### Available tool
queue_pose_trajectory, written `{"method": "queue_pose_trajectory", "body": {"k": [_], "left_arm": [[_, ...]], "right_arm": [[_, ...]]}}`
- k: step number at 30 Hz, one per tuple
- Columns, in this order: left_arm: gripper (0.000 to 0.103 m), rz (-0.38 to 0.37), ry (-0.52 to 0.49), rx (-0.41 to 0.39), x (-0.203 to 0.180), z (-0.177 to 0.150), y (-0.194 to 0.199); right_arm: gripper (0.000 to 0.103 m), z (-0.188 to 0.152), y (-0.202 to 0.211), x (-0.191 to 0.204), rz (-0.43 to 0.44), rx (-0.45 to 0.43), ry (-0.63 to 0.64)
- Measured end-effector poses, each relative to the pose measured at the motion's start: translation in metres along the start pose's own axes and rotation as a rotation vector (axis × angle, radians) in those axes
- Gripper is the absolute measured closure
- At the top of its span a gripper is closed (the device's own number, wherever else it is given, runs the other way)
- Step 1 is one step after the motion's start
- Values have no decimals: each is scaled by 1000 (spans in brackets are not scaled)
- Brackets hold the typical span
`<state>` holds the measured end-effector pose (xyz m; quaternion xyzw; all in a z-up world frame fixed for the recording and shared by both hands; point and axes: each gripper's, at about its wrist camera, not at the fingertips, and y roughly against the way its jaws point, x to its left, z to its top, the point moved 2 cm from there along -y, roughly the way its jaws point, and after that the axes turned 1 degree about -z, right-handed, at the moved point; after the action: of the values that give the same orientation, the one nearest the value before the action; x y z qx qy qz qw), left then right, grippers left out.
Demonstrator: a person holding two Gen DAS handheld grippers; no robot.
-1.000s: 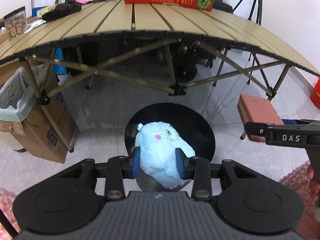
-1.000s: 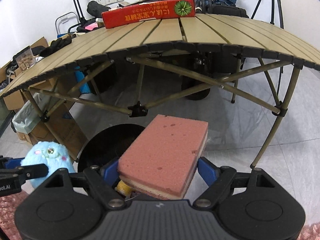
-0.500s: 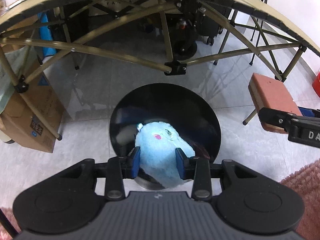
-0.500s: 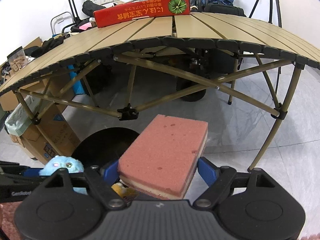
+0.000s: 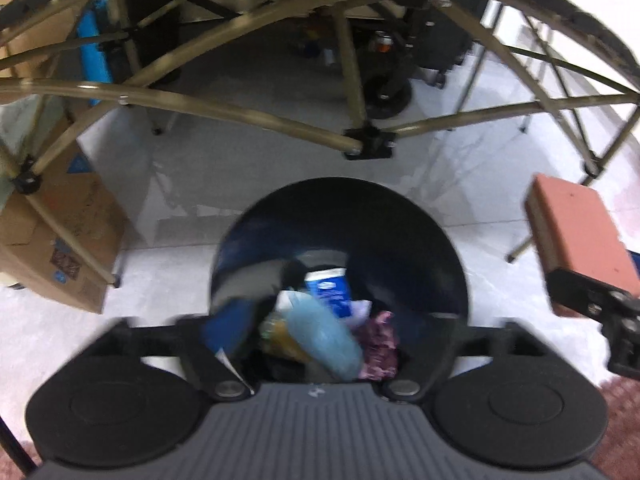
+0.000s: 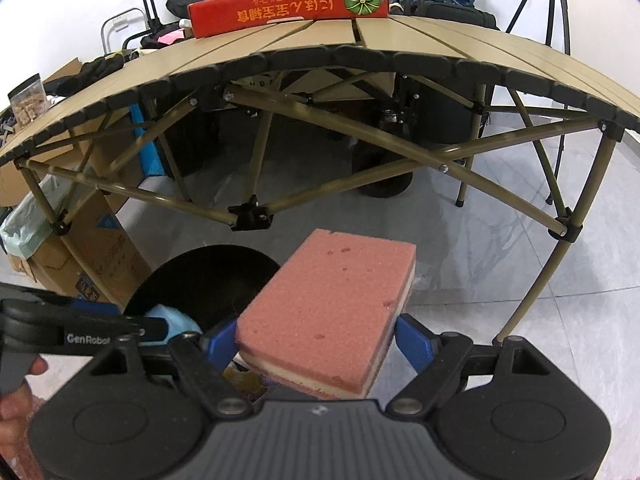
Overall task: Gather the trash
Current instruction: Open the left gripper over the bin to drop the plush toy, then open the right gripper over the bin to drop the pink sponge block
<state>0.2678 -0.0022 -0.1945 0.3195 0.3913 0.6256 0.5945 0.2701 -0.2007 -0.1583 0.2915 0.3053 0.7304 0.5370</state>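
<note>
Since half a second ago the left tongs [image 5: 332, 332] have spread wide and let go of the blue plush toy [image 5: 324, 332], which now shows as a blurred pale-blue shape inside the black bin [image 5: 340, 216], among a blue-and-white carton [image 5: 330, 290], purple wrapping [image 5: 378, 340] and yellowish scraps. The left tongs hang released above the bin's near rim, at 6 o'clock of its mouth; only one blue fingertip [image 5: 222, 328] is clear in the left wrist view, at about 8 o'clock of the mouth.

The right tongs [image 6: 320, 344] are clenched on the pink sponge [image 6: 330, 312], their blue pads [image 6: 414, 346] pressing its two long sides, the sponge tilted with its far end higher. In the right wrist view the bin [image 6: 208, 272] sits at 9 o'clock of the sponge, with the toy's pale blue [image 6: 172, 318] just visible in it behind the left tongs [image 6: 120, 328]. In the left wrist view the sponge [image 5: 576, 236] is at 3 o'clock of the bin, off to its side and not over the mouth.

Beyond the bin stands the folding worktop [image 6: 400, 44], carrying a long red box [image 6: 288, 8] at 12 o'clock. A cardboard box [image 6: 92, 248] stands on the floor at 9 o'clock.
</note>
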Motion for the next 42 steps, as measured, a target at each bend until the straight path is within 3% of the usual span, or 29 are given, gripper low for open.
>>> {"method": "queue_pose_trajectory", "body": {"k": [2,9,28,42], "left_arm": [[0,27,11,-18,2,0,0],[0,53,8,32,7,0,-9],[0,135,-77,-46,2,-5,6],[0,233,4,-109,45,-6,37]], "right_arm": [[21,-1,0,0,1,-2,2],[21,-3,0,2,14,-2,9],[21,-1,2,11,28,-19,29],[21,2,-10,53,83,-32,135]]}}
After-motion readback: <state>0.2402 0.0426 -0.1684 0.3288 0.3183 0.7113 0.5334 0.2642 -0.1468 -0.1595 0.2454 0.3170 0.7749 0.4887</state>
